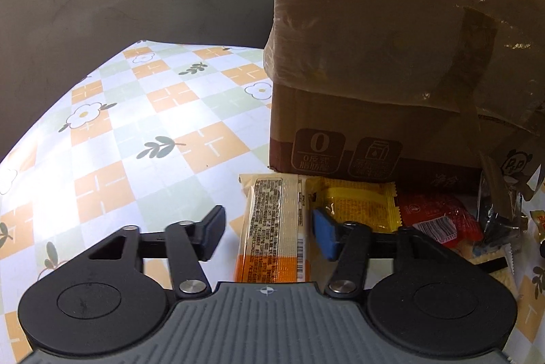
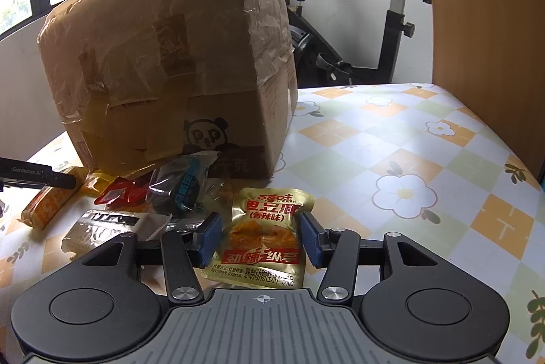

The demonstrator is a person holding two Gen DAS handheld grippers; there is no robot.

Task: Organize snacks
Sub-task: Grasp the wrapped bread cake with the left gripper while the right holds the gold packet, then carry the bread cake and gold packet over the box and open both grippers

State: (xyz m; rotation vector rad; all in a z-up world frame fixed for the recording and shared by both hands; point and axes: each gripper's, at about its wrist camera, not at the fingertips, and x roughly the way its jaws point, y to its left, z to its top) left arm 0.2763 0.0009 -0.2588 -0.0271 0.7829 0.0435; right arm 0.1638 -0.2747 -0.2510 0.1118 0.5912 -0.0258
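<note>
A cream and orange snack bar (image 1: 276, 227) lies on the chequered tablecloth (image 1: 136, 132), just in front of a taped cardboard box (image 1: 374, 40). My left gripper (image 1: 269, 234) straddles the bar. Its blue pad (image 1: 325, 236) sits at the bar's right edge, and a strip of cloth shows between the bar and the other finger (image 1: 213, 236), so it is open. My right gripper (image 2: 261, 238) is shut on a golden pouch with red lettering (image 2: 264, 234), a pad against each side. The same bar (image 2: 47, 207) lies far left in the right wrist view, under the left gripper's finger (image 2: 51, 178).
A yellow packet (image 1: 357, 207) and a red packet (image 1: 439, 214) lie beside the bar. Red (image 2: 119, 193), dark blue (image 2: 180, 186) and silver (image 2: 98, 227) packets are piled before the box (image 2: 170, 57). An exercise bike (image 2: 391, 40) and a wooden board (image 2: 483, 23) stand behind the table.
</note>
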